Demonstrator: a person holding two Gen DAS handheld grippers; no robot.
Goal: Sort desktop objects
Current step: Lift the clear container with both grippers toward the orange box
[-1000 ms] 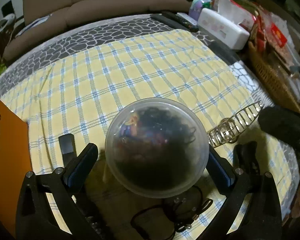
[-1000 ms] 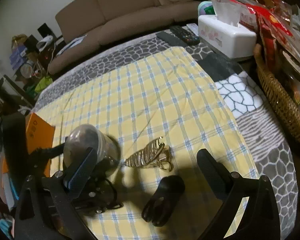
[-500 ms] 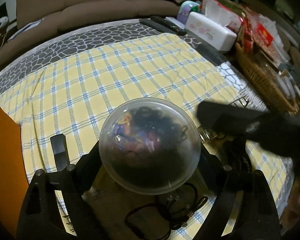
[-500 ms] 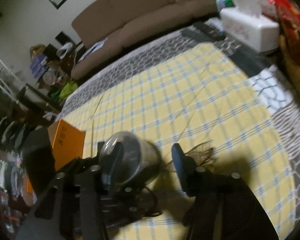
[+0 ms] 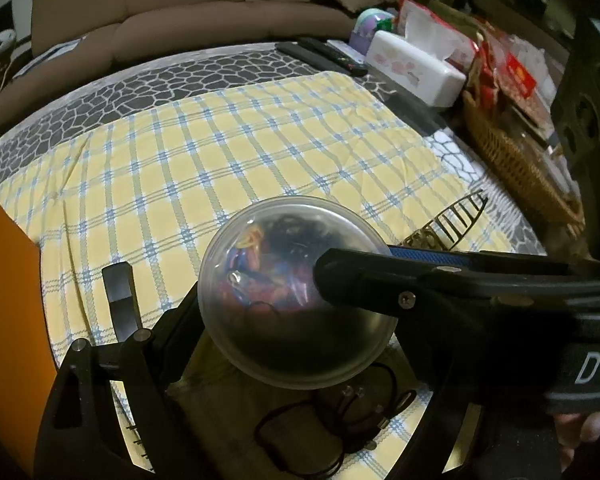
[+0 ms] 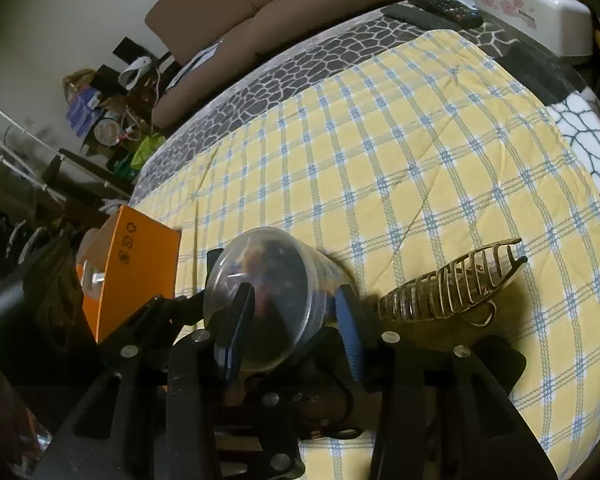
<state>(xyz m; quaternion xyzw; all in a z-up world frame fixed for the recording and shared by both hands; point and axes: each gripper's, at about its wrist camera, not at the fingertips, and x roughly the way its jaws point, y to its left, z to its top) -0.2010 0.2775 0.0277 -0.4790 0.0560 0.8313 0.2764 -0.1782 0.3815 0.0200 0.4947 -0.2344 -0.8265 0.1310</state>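
From the left wrist camera we see the clear round plastic jar (image 5: 296, 296) full of dark and colourful hair ties, right in the middle. Our left gripper (image 5: 296, 320) has its fingers closed on the sides of the jar, but the right finger is hidden behind the other tool. The right gripper (image 5: 420, 276) reaches in from the right and lies across the jar top, with a blue pad showing. White letters "DA" on a strap at the right edge are cut off. Black elastic hair ties (image 5: 332, 428) lie under the jar, partly hidden. A gold metal claw hair clip (image 5: 444, 228) pokes out behind the right tool. The flat orange cardboard box (image 5: 8, 320) at the left edge is cut off. The yellow and blue checked cloth (image 5: 220, 152) on the tabletop has lots of open room ahead.

From the right wrist camera, the jar (image 6: 268, 300) sits between the right gripper's (image 6: 290, 324) narrow fingers, which press its lid rim. The gold clip (image 6: 452, 292) lies just beside it on the right. The orange box (image 6: 136, 264) stands at the left with small printed signs we cannot read. The cloth (image 6: 420, 140) is open up to a white tissue box with pink flowers (image 6: 528, 4), whose writing is too small to read.
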